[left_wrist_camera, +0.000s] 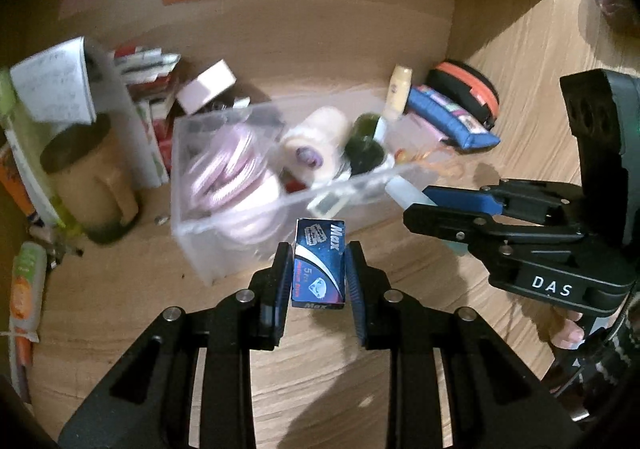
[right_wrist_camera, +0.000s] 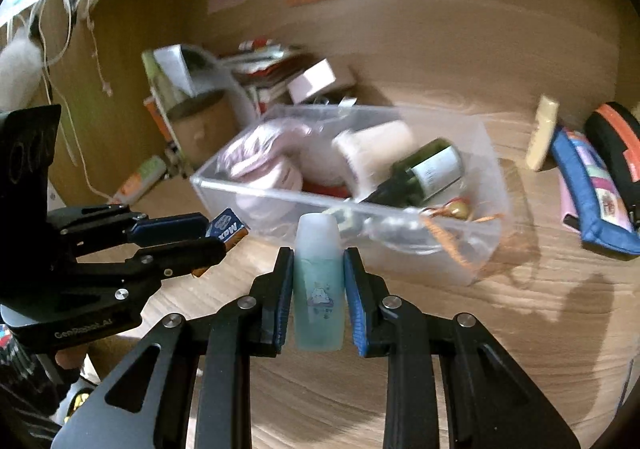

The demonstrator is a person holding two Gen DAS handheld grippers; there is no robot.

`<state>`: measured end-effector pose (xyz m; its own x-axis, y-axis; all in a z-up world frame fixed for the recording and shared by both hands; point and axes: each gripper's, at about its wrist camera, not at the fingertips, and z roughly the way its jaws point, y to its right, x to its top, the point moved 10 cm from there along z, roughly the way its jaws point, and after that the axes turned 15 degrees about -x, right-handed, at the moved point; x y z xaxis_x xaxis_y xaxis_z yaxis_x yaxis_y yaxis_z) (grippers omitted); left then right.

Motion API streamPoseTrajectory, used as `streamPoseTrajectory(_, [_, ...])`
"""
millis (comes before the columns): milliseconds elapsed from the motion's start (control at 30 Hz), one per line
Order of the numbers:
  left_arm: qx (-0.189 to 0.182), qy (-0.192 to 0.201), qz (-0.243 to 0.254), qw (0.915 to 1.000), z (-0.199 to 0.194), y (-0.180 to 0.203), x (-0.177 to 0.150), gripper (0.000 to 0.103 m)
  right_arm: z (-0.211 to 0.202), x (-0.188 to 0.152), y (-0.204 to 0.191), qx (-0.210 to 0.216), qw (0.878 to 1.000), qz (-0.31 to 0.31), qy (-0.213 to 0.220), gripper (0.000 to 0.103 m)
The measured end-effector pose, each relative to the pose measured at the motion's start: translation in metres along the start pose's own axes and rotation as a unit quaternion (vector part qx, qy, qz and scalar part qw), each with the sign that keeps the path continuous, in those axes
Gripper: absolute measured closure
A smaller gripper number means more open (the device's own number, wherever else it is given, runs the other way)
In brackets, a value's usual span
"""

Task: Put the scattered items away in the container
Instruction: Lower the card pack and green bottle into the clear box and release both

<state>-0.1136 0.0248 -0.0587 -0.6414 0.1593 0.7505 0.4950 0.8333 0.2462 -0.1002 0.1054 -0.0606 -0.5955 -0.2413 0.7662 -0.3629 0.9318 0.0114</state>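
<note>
My left gripper [left_wrist_camera: 318, 273] is shut on a small blue "Max" box [left_wrist_camera: 319, 265], held above the wooden desk just in front of the clear plastic container [left_wrist_camera: 208, 245]. My right gripper [right_wrist_camera: 318, 281] is shut on a pale blue-green bottle [right_wrist_camera: 318, 289], also in front of the container [right_wrist_camera: 472, 249]. Inside the container lie pink yarn [right_wrist_camera: 260, 165], a cream roll [right_wrist_camera: 376, 149] and a dark green bottle [right_wrist_camera: 432, 169]. In the left wrist view the right gripper [left_wrist_camera: 420, 203] comes in from the right with the bottle's tip [left_wrist_camera: 404, 195] showing. The right wrist view shows the left gripper [right_wrist_camera: 216, 229] with the box [right_wrist_camera: 228, 229].
A tan mug [left_wrist_camera: 92, 185], books [left_wrist_camera: 152, 89] and a white box [left_wrist_camera: 208, 87] crowd the back left. At the right lie a blue pouch [left_wrist_camera: 452, 117], an orange-black case [left_wrist_camera: 472, 89] and a cream tube [left_wrist_camera: 398, 93]. An orange-green packet [left_wrist_camera: 24, 289] lies at the left edge.
</note>
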Motion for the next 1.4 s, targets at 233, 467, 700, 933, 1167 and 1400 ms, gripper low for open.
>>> streamPoseTrajectory(233, [-0.007,0.022,0.011,0.9997,-0.004,0.021,0.02,0.077,-0.009,0.018,0.027,-0.006,0.999,0.023,0.028,0.08])
streamPoseTrajectory(467, [-0.01,0.033,0.009,0.9994,0.0,0.021,0.038,0.077,-0.004,0.033,0.045,-0.019,0.998,0.031,0.042,0.08])
streamPoseTrajectory(700, [-0.018,0.023,0.002,0.9996,0.017,0.012,0.05,0.077,0.011,0.045,0.06,-0.015,0.998,0.053,0.039,0.08])
streamPoseTrajectory(933, [-0.005,0.028,-0.003,0.9996,0.025,0.0,0.06,0.077,0.02,0.055,0.063,-0.024,0.998,0.045,0.042,0.08])
streamPoseTrajectory(1167, [-0.024,-0.004,-0.008,0.9997,0.058,-0.007,0.059,0.077,0.043,0.049,0.065,-0.015,0.998,0.056,0.014,0.08])
streamPoseTrajectory(1400, [-0.024,-0.017,0.002,0.9996,0.074,-0.008,0.052,0.077,0.053,0.044,0.073,-0.021,0.998,0.065,0.0,0.08])
